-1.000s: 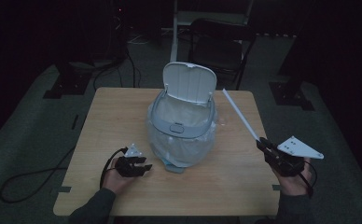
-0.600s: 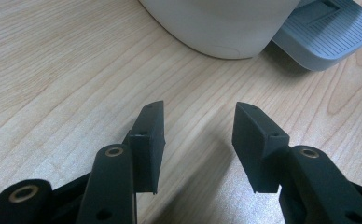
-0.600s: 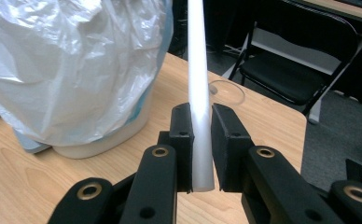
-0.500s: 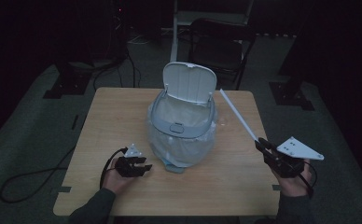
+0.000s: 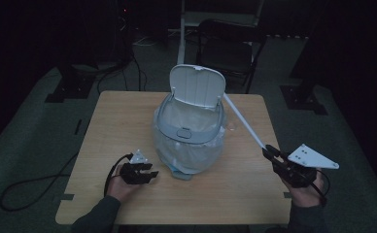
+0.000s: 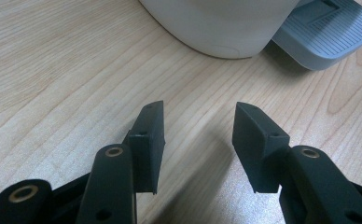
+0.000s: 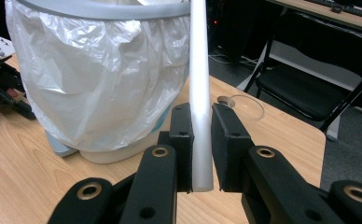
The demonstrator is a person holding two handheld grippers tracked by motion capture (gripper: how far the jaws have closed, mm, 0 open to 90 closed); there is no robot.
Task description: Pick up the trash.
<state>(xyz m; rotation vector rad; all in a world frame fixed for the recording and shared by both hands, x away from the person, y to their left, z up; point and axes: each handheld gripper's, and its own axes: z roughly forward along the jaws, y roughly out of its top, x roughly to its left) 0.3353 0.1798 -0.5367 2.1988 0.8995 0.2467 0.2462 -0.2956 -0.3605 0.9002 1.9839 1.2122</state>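
Note:
A white pedal bin (image 5: 189, 127) with its lid (image 5: 197, 86) raised stands mid-table, a clear plastic bag (image 7: 100, 79) draped over its rim. My right gripper (image 5: 269, 152) is shut on a long white rod (image 5: 244, 123) that slants up toward the bin's rim; in the right gripper view the rod (image 7: 200, 93) stands pinched between both jaws. My left gripper (image 5: 148, 173) rests open on the table in front of the bin, nothing between its jaws (image 6: 198, 130), with the bin's base (image 6: 221, 23) and grey pedal (image 6: 328, 32) just beyond.
The wooden table (image 5: 104, 145) has bare room on the left and at the front. A small clear ring (image 7: 244, 105) lies on the table to the right of the bin. A black folding chair (image 5: 230, 51) stands behind the table. A cable (image 5: 36, 187) trails on the floor at left.
The rod's far end has swung slightly left, closer to the bin's rim. The left gripper has not moved.

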